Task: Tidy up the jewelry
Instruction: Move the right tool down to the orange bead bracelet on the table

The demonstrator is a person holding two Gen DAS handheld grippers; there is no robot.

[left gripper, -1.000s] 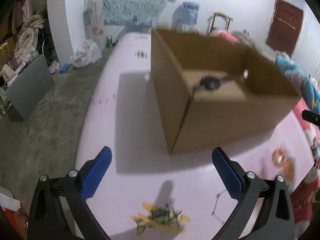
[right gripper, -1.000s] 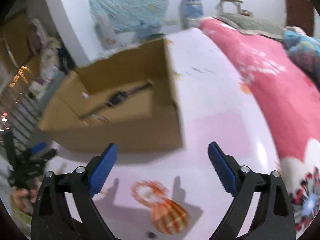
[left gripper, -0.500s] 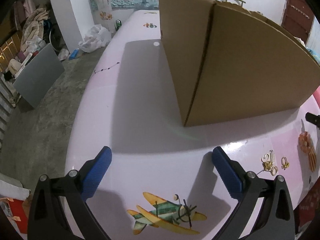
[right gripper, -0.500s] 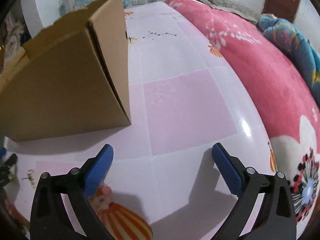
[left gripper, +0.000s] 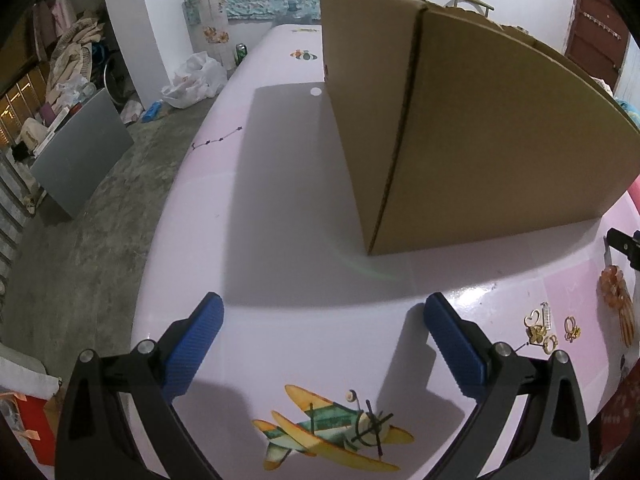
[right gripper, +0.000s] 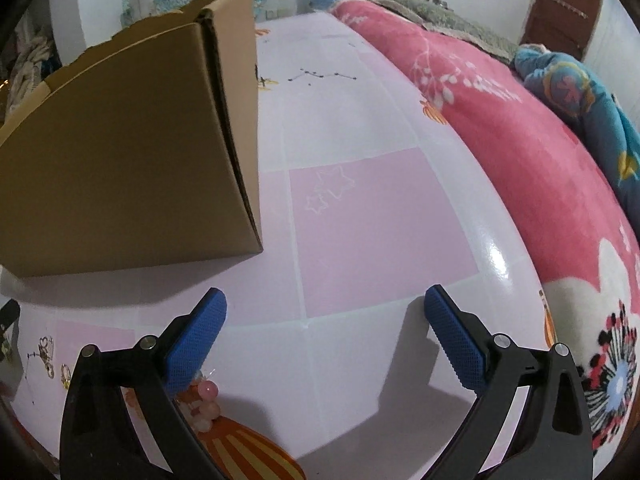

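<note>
Left gripper (left gripper: 322,314), right gripper (right gripper: 325,307): ribbed blue jaws spread, empty; matte cardboard box (left gripper: 472,128); small gold earrings (left gripper: 546,330) on glossy pink bench (left gripper: 280,208)

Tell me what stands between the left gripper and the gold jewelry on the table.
Nothing visible. The left gripper is open over bare tabletop, and the gold jewelry lies in the open just beyond its right finger, between it and the orange bead bracelet. The cardboard box stands farther back, clear of that path.
</note>
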